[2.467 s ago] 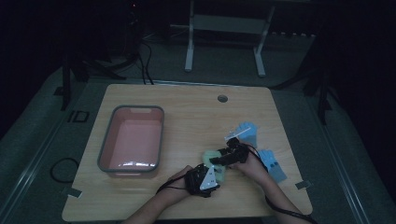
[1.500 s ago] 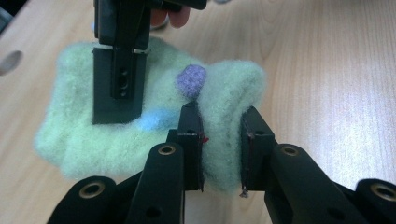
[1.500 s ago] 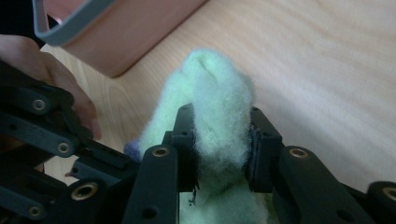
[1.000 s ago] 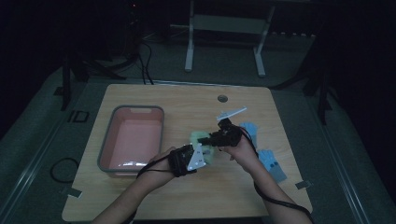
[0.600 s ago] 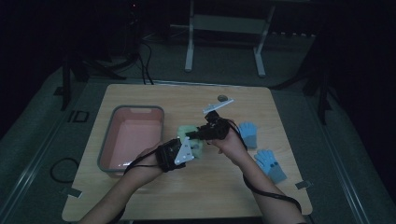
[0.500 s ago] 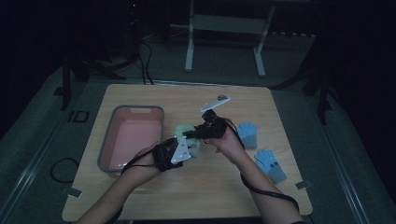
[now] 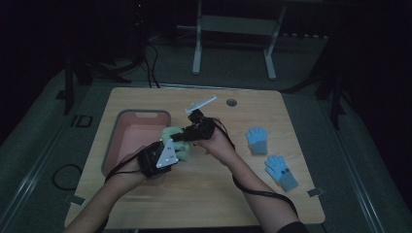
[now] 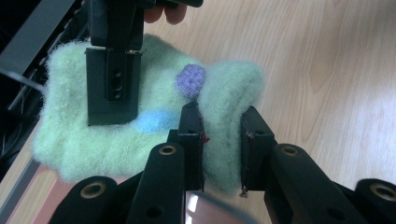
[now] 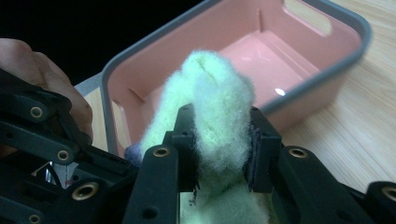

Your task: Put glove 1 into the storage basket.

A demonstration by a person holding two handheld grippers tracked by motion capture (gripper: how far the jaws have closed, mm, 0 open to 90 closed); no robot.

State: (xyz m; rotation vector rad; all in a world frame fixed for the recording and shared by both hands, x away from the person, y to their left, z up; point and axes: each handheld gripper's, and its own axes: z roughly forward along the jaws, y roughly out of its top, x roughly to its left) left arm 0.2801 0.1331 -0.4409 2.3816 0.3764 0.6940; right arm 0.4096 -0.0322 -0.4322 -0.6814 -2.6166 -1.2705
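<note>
That fluffy pale-green knitted glove (image 7: 176,141) with its purple and blue dots looks featherlight and floppy, so it should sag wherever it isn't pinched; taking a bunched fold, as both tongs do, seems the safest hold. It hangs just above the wooden table (image 7: 243,194), beside the near edge of the pink plastic tub (image 7: 127,145). The left gripper (image 8: 219,140) is clenched on one fold, the right gripper (image 9: 219,140) on another, forearms angled in towards each other.

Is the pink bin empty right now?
Empty as far as seen: the pink bin shows bare floor in the right gripper view; the green glove hides one part.
</note>
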